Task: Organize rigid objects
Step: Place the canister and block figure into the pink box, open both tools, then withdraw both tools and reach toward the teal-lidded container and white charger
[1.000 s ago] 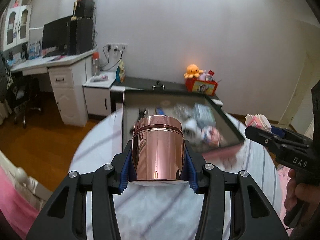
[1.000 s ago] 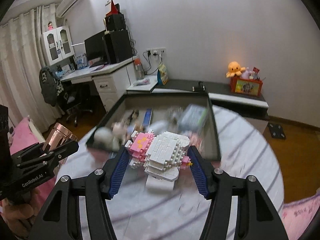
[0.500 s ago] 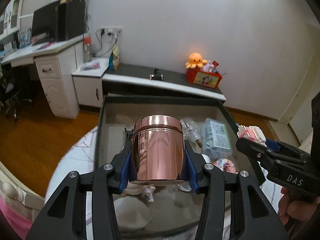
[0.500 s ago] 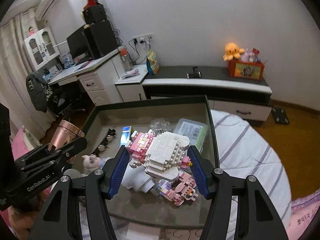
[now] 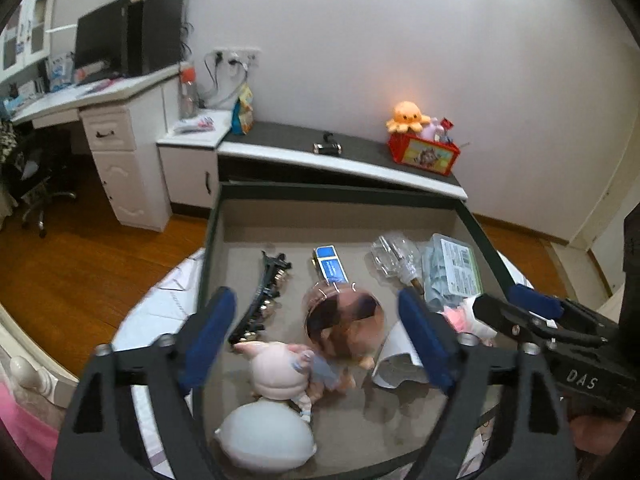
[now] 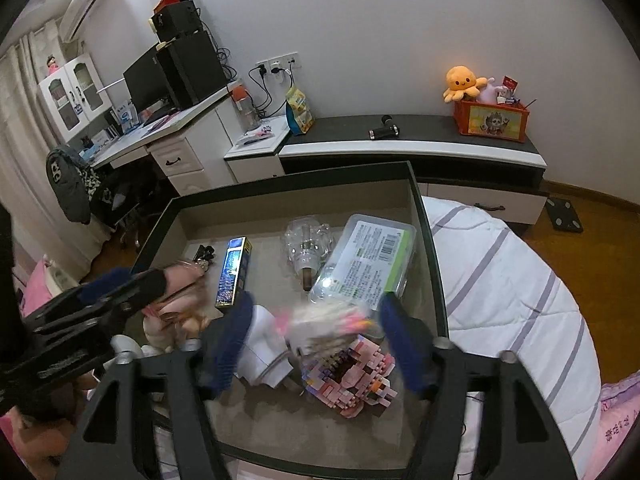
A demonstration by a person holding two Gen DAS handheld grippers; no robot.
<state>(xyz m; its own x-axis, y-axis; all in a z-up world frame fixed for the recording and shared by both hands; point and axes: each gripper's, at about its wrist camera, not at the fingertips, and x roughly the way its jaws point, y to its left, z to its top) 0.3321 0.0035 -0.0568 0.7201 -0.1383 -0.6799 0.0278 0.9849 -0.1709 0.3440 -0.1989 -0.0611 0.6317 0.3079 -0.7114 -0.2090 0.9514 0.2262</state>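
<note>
Lying blurred inside the dark-rimmed, beige-lined shallow box [image 5: 400, 216]: one shiny rose-gold metal canister [image 5: 346, 328], cylindrical, mirror-smooth, between the blue pads of the left gripper [image 5: 316, 320], whose jaws have just been opening and stand clear of it. One white-and-pink toy-brick model [image 6: 332, 324], knobbly and blurred, sits between the jaws of the right gripper [image 6: 316, 338], which have also just been opening, untouched. Beside it: clear lidded plastic case [image 6: 368, 264], glass bottle [image 6: 308, 242].

box [image 5: 404, 194] far strip: bare | near half: crowded (toys [image 5: 280, 364], copper tin [image 5: 346, 322])
</note>
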